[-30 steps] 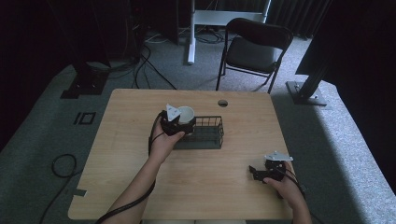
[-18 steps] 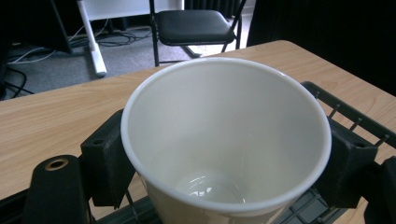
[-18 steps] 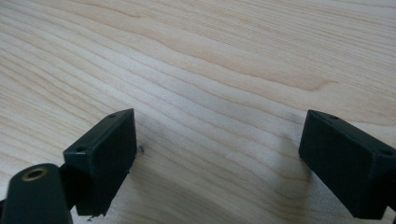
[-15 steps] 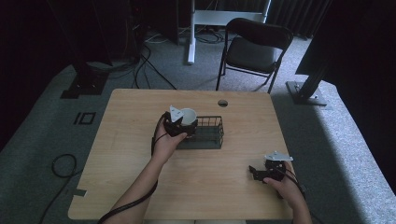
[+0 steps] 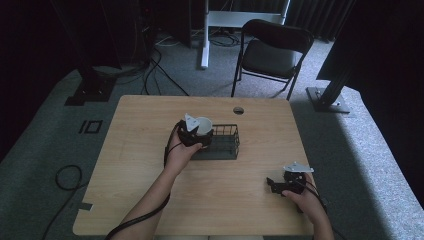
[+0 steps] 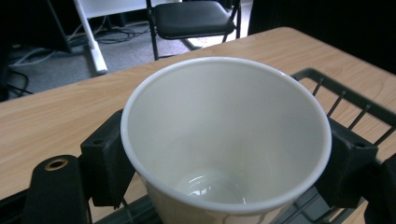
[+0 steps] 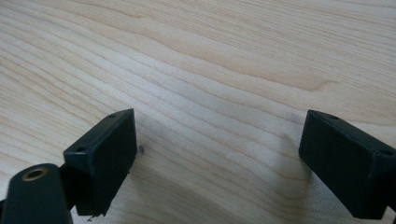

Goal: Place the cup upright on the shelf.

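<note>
A white paper cup (image 5: 203, 124) (image 6: 224, 140) is held upright between the jaws of my left gripper (image 5: 195, 132), at the left end of a black wire basket (image 5: 222, 142) near the table's middle. The cup is empty, and the basket's rim (image 6: 336, 88) shows behind it in the left gripper view. My right gripper (image 5: 276, 186) (image 7: 219, 163) rests low over bare wood near the table's front right, jaws wide apart with nothing between them.
The wooden table (image 5: 140, 150) has a round cable hole (image 5: 238, 110) at its far edge. A black folding chair (image 5: 270, 50) stands behind the table, with cables on the floor (image 5: 150, 65) at the back left.
The left gripper with the cup has shifted slightly right and toward the basket. The right gripper has stayed where it was.
</note>
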